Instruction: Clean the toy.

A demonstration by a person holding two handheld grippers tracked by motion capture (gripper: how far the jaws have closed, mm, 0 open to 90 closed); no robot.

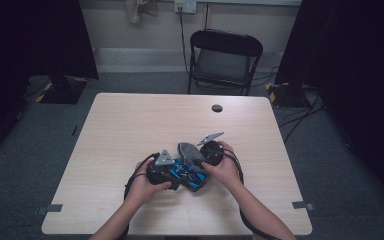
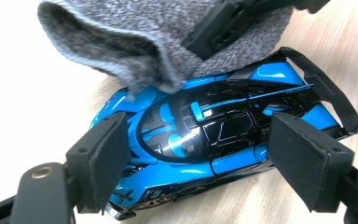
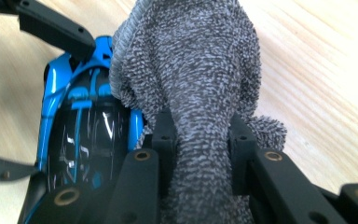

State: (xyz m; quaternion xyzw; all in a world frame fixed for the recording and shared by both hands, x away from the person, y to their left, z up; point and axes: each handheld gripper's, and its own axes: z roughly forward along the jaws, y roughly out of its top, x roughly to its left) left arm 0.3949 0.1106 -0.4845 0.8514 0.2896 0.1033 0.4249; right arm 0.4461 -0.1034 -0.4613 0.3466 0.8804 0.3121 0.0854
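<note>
Pinching cloth [image 3: 200, 93] in right claw [image 3: 200, 140] | left claw [image 2: 200, 158] clamps toy car [image 2: 214, 130] beneath

The high view is dim and soft, with the pale desk [image 1: 130, 125] as its one lit patch, the room around the desk sinking to near black at both sides, and only a faint shadow under the hands. In the left hand-held gripper's view the desk left of the blue toy car [image 2: 214, 135] burns out to plain white, sharp glints sit on the car's glossy black roof, and the grey cloth [image 2: 121, 42] above the car is soft. In the right hand-held gripper's view light is even and warm, the cloth's pile crisp, the car beside the cloth slightly blurred with streaked reflections.
</note>
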